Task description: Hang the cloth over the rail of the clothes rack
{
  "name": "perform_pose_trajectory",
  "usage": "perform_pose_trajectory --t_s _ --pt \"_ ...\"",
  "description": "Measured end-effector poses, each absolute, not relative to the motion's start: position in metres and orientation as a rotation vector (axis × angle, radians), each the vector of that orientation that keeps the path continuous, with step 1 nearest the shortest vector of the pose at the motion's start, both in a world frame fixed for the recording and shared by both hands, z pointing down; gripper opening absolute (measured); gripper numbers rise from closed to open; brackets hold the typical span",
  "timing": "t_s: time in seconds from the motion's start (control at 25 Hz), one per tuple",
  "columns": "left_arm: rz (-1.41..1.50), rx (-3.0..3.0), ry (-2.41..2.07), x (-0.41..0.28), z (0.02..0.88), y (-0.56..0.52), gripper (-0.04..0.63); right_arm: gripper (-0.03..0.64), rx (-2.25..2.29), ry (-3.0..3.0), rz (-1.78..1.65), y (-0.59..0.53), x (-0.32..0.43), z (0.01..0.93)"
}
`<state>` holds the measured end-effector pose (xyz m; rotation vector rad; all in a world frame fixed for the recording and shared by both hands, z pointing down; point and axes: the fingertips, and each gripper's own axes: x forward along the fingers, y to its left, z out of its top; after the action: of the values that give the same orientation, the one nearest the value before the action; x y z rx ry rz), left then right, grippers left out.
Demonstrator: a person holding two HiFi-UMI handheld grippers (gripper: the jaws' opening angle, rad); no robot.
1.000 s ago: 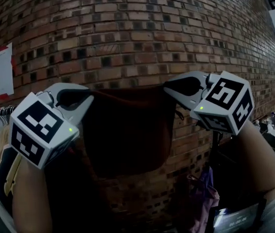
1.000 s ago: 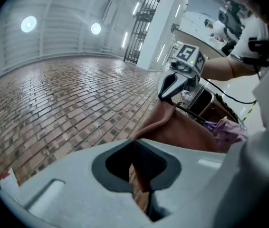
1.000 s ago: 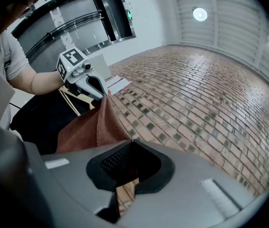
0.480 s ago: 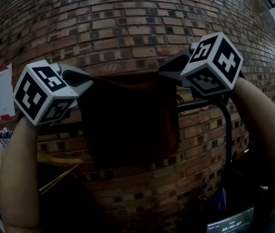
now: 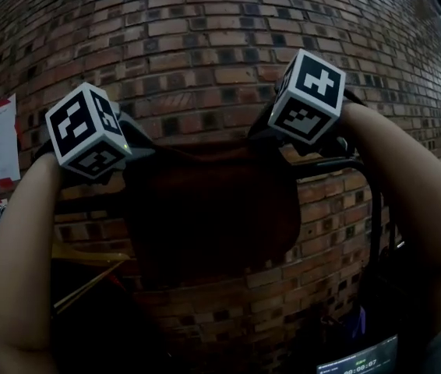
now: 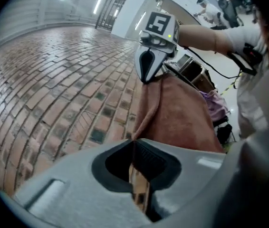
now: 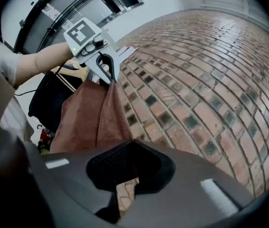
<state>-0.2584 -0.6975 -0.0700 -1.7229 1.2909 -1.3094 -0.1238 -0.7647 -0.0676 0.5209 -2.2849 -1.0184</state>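
A dark brown cloth (image 5: 209,216) hangs spread in front of the brick wall, held by its two top corners. My left gripper (image 5: 139,150) is shut on the left corner and my right gripper (image 5: 263,131) is shut on the right corner. The rack's dark rail (image 5: 337,162) shows just under the right gripper and bends into a post (image 5: 376,232); the cloth hides the rest of it. In the left gripper view the cloth (image 6: 182,118) runs from my jaws (image 6: 133,144) to the right gripper (image 6: 145,75). The right gripper view shows the cloth (image 7: 91,118) stretching to the left gripper (image 7: 107,72).
A curved brick wall (image 5: 205,45) stands close behind. Wooden hangers (image 5: 88,259) with clothes hang at the lower left, and white papers (image 5: 2,135) are taped to the wall on the left. A purple garment (image 6: 215,103) hangs lower on the rack. A small screen (image 5: 357,361) sits at the bottom.
Both grippers have risen with the cloth and moved closer to the wall; their marker cubes have tipped upward. The rail now shows under the right gripper.
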Motion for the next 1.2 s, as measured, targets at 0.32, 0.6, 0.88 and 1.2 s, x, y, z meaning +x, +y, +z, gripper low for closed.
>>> perform_pose_trajectory --t_s 0.32,0.6,0.88,1.2 --pt "-1.622 -1.928 1.043 -0.263 -0.019 -0.718 0.015 0.011 0.289 -2.138 -0.886 -0.784 -0.130 -0.031" --pt "-1.658 -2.184 0.958 -0.260 -0.002 -0.727 0.023 0.012 0.171 -2.104 -0.837 -0.792 -0.131 -0.017" --pt "-1.565 -2.232 1.004 -0.260 -0.009 -0.742 0.190 0.123 0.128 -2.113 -0.838 -0.792 -0.139 -0.008" --pt "-1.448 -2.109 1.067 -0.264 -0.032 -0.748 0.190 0.116 0.246 -2.145 -0.900 -0.801 -0.138 -0.027"
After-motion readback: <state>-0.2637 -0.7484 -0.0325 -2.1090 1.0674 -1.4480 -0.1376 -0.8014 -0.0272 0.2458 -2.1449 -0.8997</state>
